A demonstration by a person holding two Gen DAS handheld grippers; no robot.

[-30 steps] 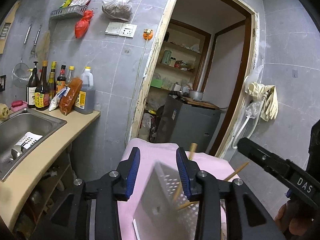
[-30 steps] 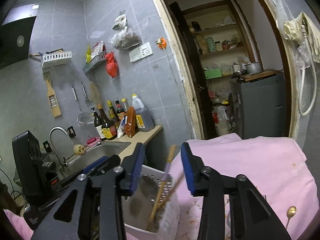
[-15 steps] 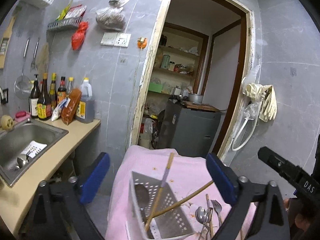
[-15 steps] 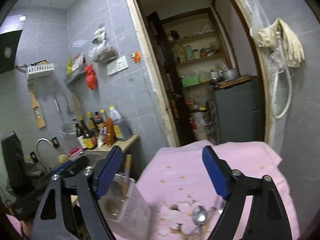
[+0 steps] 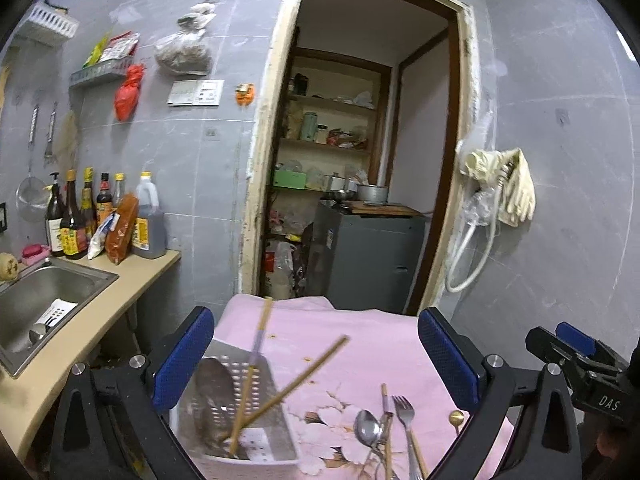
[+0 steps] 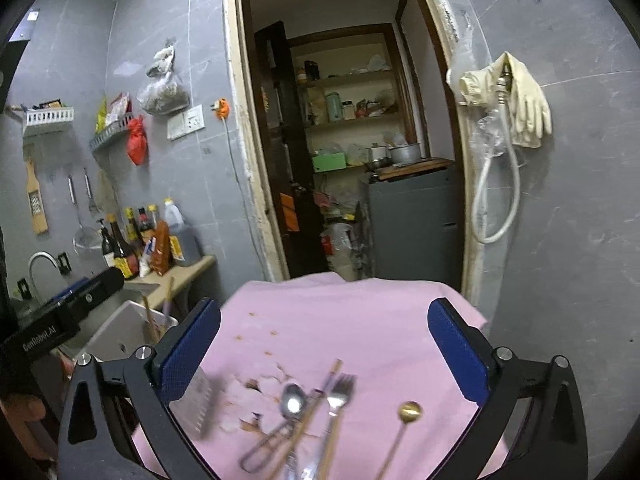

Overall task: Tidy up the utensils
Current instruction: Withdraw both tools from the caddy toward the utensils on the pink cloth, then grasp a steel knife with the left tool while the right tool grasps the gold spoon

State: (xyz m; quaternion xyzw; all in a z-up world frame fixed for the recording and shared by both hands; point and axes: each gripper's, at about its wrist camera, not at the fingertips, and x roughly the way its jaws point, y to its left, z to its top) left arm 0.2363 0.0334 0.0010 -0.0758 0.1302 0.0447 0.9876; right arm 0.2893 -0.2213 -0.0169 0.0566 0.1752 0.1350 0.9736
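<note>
Steel fork [image 6: 339, 394] lies below and between the right hand-held gripper [image 6: 324, 354]'s still-spreading, empty jaws.

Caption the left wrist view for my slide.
Open left claw over pink cloth: basket holds chopsticks, fork outside.

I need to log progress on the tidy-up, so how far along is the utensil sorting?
Partly done. The white basket on the pink cloth already holds a pair of chopsticks and a large spoon. Nothing is in hand: the left gripper and right gripper have wide, empty jaws. Left lying on the cloth: a steel spoon, a fork, a gold spoon and a loose chopstick.
</note>
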